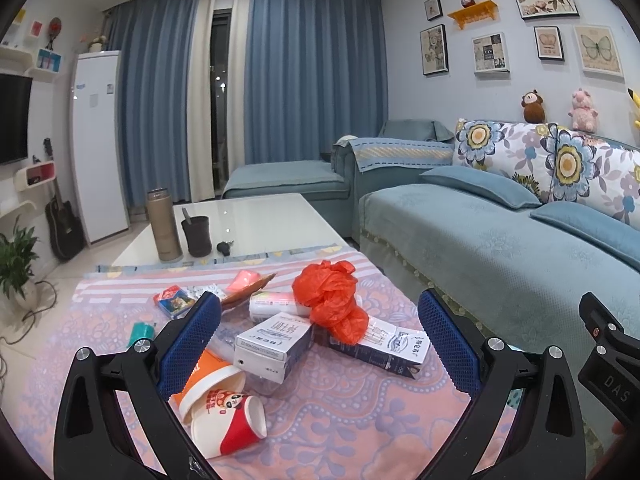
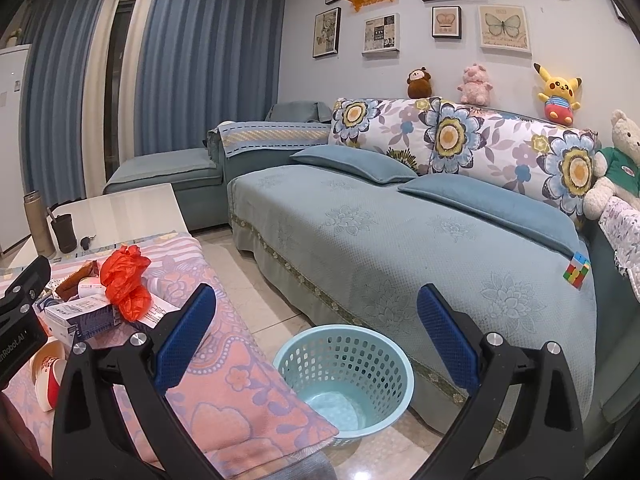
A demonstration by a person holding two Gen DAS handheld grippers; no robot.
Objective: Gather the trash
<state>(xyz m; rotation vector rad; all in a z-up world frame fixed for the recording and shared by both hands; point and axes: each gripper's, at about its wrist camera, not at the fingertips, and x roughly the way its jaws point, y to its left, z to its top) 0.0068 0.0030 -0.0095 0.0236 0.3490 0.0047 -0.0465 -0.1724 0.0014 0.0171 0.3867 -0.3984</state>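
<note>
Trash lies in a pile on the pink patterned tablecloth: an orange plastic bag, a white and blue box, a flattened carton, a white can, paper cups, a blue card pack. My left gripper is open and empty above the pile. My right gripper is open and empty above the light blue mesh basket, which stands empty on the floor between table and sofa. The pile also shows in the right wrist view.
A thermos, a dark cup and keys stand on the white table part beyond the cloth. A blue sofa with cushions and a puzzle cube runs along the right. A plant and guitar stand at left.
</note>
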